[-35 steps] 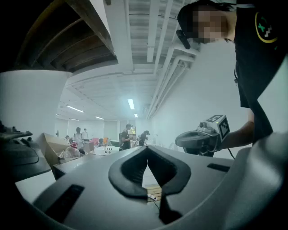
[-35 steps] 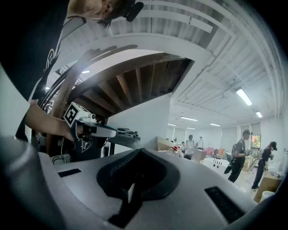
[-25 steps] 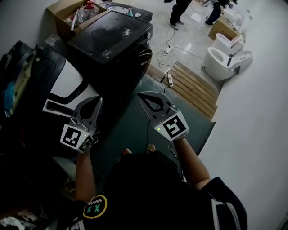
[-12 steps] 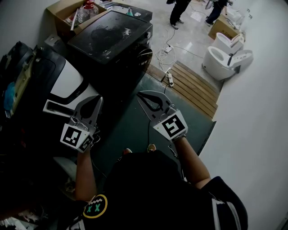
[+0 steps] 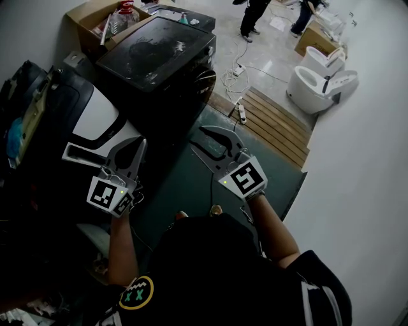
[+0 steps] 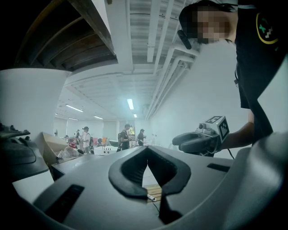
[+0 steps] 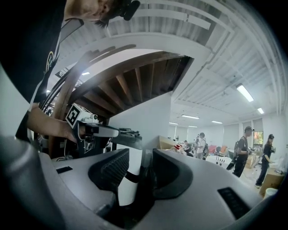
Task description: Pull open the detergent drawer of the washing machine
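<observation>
The washing machine [image 5: 95, 111], white and black, stands at the left of the head view. A white drawer-like frame [image 5: 78, 153] juts from its front. Just right of that frame is my left gripper [image 5: 139, 144], shut with nothing in it; its tips meet in the left gripper view [image 6: 146, 152]. Further right, over the green floor mat, my right gripper [image 5: 196, 139] is held level with its jaws opening. A narrow gap shows between the pads in the right gripper view [image 7: 141, 155], and nothing is between them. Neither gripper touches the machine.
A dark square-topped machine [image 5: 159, 44] stands behind, with a cardboard box [image 5: 92, 16] beyond it. A wooden pallet [image 5: 274, 121], a power strip [image 5: 241, 113] and white toilets [image 5: 319, 76] lie to the right. People stand at the far end. A green mat [image 5: 185, 184] lies underfoot.
The right gripper's jaws have parted from shut to slightly open. Both hands stay where they were, and the left gripper stays shut.
</observation>
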Tool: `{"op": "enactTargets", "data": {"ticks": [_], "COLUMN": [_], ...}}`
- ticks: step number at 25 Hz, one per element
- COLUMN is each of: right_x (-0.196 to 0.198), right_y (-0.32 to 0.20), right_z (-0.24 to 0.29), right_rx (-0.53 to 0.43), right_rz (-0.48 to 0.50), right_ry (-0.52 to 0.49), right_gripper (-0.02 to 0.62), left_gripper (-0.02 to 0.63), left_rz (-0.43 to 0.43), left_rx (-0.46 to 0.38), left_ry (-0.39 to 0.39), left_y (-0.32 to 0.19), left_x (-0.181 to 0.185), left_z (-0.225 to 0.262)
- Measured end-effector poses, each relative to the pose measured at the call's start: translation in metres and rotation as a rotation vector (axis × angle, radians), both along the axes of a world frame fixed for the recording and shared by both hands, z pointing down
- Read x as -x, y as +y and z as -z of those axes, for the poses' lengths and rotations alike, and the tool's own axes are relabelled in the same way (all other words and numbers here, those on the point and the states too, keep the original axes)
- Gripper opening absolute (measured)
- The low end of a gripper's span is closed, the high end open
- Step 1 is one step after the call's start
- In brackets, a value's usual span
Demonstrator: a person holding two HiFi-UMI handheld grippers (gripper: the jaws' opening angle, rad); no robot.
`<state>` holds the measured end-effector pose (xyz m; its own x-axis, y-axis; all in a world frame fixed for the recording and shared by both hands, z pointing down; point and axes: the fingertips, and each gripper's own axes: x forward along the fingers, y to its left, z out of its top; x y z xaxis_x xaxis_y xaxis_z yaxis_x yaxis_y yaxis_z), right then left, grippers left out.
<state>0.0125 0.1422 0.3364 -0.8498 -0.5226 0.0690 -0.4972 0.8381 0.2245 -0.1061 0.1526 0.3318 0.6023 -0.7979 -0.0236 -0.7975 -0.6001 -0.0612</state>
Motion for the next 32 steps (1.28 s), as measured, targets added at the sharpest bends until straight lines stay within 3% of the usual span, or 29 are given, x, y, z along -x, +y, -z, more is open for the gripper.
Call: {"op": "enactTargets", "data": {"ticks": [7, 12, 22, 32], "right_x": [0.004, 0.006, -0.007, -0.049], "right_y": [0.002, 0.001, 0.004, 0.006], "right_z": [-0.004, -0.015, -0.017, -0.027], "right_rx": [0.035, 0.081, 0.071, 0.085], "right_rz": [0.023, 0.020, 0.025, 0.068], "right_ry": [0.008, 0.029, 0.039, 0.037], "right_gripper": [0.350, 0.588, 0.600, 0.600], "left_gripper": [0.018, 0.018, 0.018, 0.018], "left_rz": [0.007, 0.016, 0.018, 0.072], "left_rx": [0.009, 0.020, 0.005, -0.008], "left_ry": [-0.003, 0.005, -0.002, 0.000], "left_y": [0.001, 0.002, 0.007, 0.016], "left_x": [0.002, 0.002, -0.009, -0.051], "left_z": [-0.002, -0.002, -0.002, 0.004]}}
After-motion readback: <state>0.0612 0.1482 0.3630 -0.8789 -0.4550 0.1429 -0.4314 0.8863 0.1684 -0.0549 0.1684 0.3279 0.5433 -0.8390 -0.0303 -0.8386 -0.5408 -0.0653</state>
